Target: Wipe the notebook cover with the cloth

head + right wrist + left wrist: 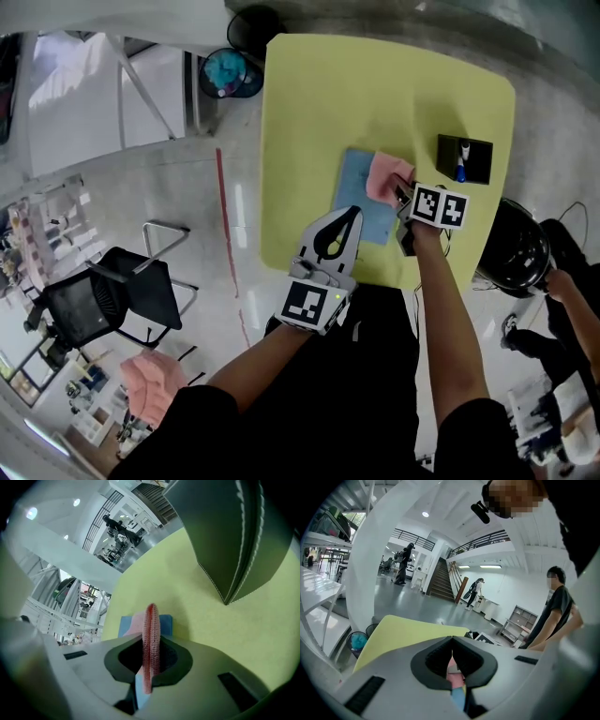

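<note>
A light blue notebook [359, 184] lies flat on the yellow table [319, 112]. A pink cloth [387, 174] rests on the notebook's far right corner. My right gripper [402, 195] is shut on the cloth's edge; in the right gripper view the cloth [151, 630] stands as a thin pink ridge between the jaws of the right gripper [151, 641], with the notebook [165, 620] behind it. My left gripper [353, 214] is shut, its tips over the notebook's near part. Through the left gripper [451, 643] I see slivers of cloth [454, 679] and notebook [460, 697].
A black pen holder [464, 157] with a blue pen stands on the table's right side and looms dark in the right gripper view [234, 531]. Two bins [230, 71] stand beyond the table's far left corner. A black chair [112, 295] is left; a black round object [514, 248] and a person [567, 291] are right.
</note>
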Demonstrator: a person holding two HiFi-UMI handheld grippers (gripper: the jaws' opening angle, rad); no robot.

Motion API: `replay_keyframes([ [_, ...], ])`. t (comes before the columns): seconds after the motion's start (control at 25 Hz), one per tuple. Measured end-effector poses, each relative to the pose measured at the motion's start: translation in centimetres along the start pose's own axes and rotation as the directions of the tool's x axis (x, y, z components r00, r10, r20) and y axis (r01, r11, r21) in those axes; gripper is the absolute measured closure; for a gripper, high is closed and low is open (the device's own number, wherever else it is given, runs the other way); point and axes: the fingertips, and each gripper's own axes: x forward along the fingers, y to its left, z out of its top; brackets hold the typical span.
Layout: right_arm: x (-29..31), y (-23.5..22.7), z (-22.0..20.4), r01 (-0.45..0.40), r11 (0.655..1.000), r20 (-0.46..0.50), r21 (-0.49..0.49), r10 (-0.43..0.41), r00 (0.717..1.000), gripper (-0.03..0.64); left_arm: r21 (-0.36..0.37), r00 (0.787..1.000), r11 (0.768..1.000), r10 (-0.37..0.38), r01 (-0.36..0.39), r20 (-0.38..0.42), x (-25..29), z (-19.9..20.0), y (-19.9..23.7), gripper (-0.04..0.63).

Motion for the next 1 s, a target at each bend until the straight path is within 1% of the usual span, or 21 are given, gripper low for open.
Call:
replay_keyframes([
  [0.16, -0.6, -0.6, 0.1, 0.007, 1.000, 0.005, 0.013, -0.007, 1.000, 0.578, -0.003, 1.000, 1.000, -0.005, 0.005, 0.016, -0.3, 0.4, -0.1, 0.580],
  [0.36, -0.8, -1.2, -0.1, 0.029, 1.000, 0.002, -0.001, -0.029, 1.000, 0.578, -0.011, 1.000, 1.000, 0.000, 0.001, 0.027, -0.9, 0.4, 0.0, 0.580],
  [0.52, -1.0, -1.6, -0.1, 0.038, 0.999, 0.011, 0.017, -0.039, 0.999, 0.578, -0.004, 1.000, 1.000, 0.000, 0.000, 0.022, -1.5, 0.2, 0.2, 0.580],
  [0.72, -1.2, -1.4, 0.2, 0.074, 0.997, 0.026, -0.022, -0.074, 0.997, 0.578, -0.008, 0.998, 1.000, 0.008, -0.007, 0.055, -2.6, 0.7, 0.5, 0.580],
  [0.84, -2.4, 0.0, 0.7, 0.058, 0.998, 0.087, -0.032, -0.055, 0.995, 0.578, -0.007, 0.999, 1.000, 0.006, -0.006, 0.054, -3.9, 0.7, 0.9, 0.580],
  [0.92, -3.7, 1.9, 1.7, 0.029, 0.999, 0.150, -0.030, -0.024, 0.988, 0.578, -0.030, 0.998, 1.000, 0.000, 0.002, 0.063, -4.8, 1.5, 1.2, 0.580],
  [1.0, -4.8, 4.2, 2.2, 0.004, 1.000, 0.199, -0.027, 0.001, 0.980, 0.578, -0.029, 0.997, 1.000, -0.006, 0.008, 0.077, -6.0, 2.3, 1.5, 0.580],
])
